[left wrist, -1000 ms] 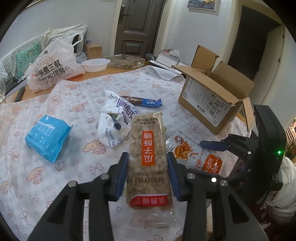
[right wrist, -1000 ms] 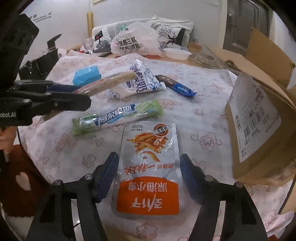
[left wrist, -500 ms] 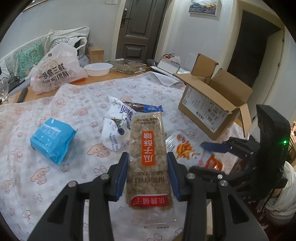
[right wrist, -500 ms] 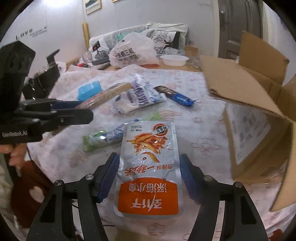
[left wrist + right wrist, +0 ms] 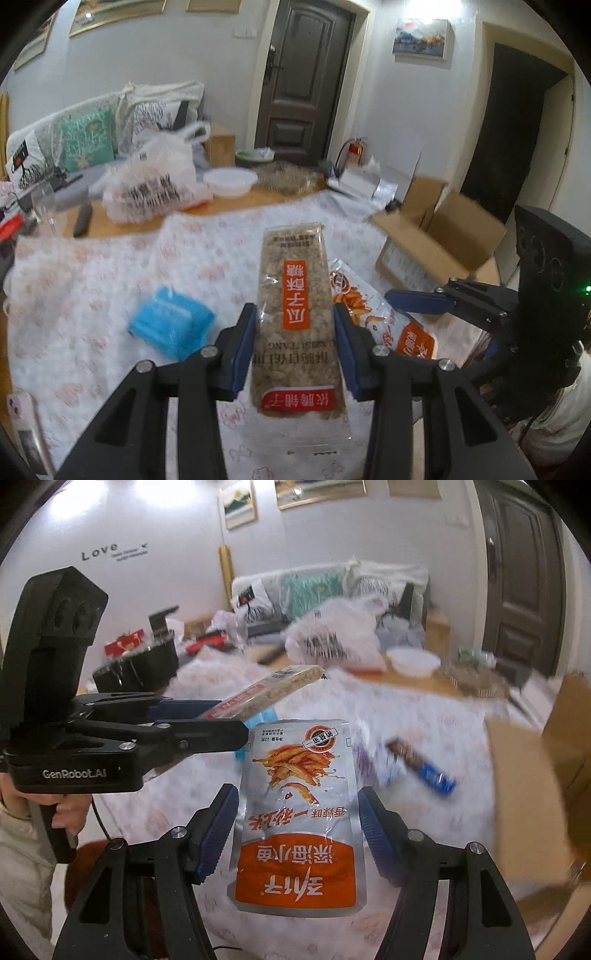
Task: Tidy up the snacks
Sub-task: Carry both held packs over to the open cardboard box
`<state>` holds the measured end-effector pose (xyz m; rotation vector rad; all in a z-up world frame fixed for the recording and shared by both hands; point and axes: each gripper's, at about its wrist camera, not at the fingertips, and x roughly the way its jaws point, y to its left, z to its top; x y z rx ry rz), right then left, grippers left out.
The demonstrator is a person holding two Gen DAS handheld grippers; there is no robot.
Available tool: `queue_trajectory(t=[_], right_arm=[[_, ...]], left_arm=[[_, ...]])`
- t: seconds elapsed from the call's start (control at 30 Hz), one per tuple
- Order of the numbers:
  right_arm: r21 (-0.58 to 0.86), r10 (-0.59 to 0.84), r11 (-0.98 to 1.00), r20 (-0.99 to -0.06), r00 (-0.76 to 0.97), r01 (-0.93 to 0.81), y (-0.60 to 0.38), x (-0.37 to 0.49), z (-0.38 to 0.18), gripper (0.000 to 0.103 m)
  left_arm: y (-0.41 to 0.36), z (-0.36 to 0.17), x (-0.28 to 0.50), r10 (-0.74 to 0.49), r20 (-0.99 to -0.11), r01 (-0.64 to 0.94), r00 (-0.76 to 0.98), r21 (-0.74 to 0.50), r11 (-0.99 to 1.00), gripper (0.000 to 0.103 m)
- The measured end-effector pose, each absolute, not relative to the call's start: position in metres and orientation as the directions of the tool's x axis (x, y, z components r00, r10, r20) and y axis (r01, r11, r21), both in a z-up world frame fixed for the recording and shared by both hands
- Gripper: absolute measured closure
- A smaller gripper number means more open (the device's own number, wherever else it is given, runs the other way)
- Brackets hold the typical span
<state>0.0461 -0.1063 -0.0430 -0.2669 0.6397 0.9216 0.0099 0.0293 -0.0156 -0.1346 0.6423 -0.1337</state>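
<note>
Left tool (image 5: pixel 294 345) pinches a seed-brittle bar (image 5: pixel 294 314); right tool (image 5: pixel 297 832), wider, clamps a fish-snack pouch (image 5: pixel 299 812).

Home living room: sofa (image 5: pixel 66 147), framed pictures (image 5: pixel 421 38)

Your two fisheye views are dim, cool indoor light, with black vignette at every corner and bowed walls near the rims. Motion blur smears the table (image 5: pixel 92 266) and the cardboard box (image 5: pixel 532 805) at three o'clock. A bright ceiling glow blooms at eleven o'clock in the right view. Each held packet stays sharp.
</note>
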Motion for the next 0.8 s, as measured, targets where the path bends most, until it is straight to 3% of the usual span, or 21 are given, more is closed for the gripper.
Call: queue_trajectory(t=[0.4, 0.57, 0.8], right_arm=[[0.002, 0.637, 0.68, -0.496, 0.59, -0.733, -0.187, 0.08, 0.033, 0.04], [0.012, 0.577, 0.754, -0.492, 0.652, -0.657, -0.258, 0.108, 0.034, 0.04], [0.046, 0.517, 0.799, -0.562, 0.646, -0.599, -0.319, 0.153, 0.008, 0.04]], left_arm=[[-0.063, 0.072, 0.045, -0.239, -0.507, 0.231, 0.828, -0.081, 0.97, 0.065], [-0.131, 0.074, 0.087, -0.293, -0.542, 0.306, 0.788, -0.067, 0.95, 0.065], [-0.222, 0.053, 0.152, -0.35, -0.64, 0.408, 0.684, -0.063, 0.911, 0.065]])
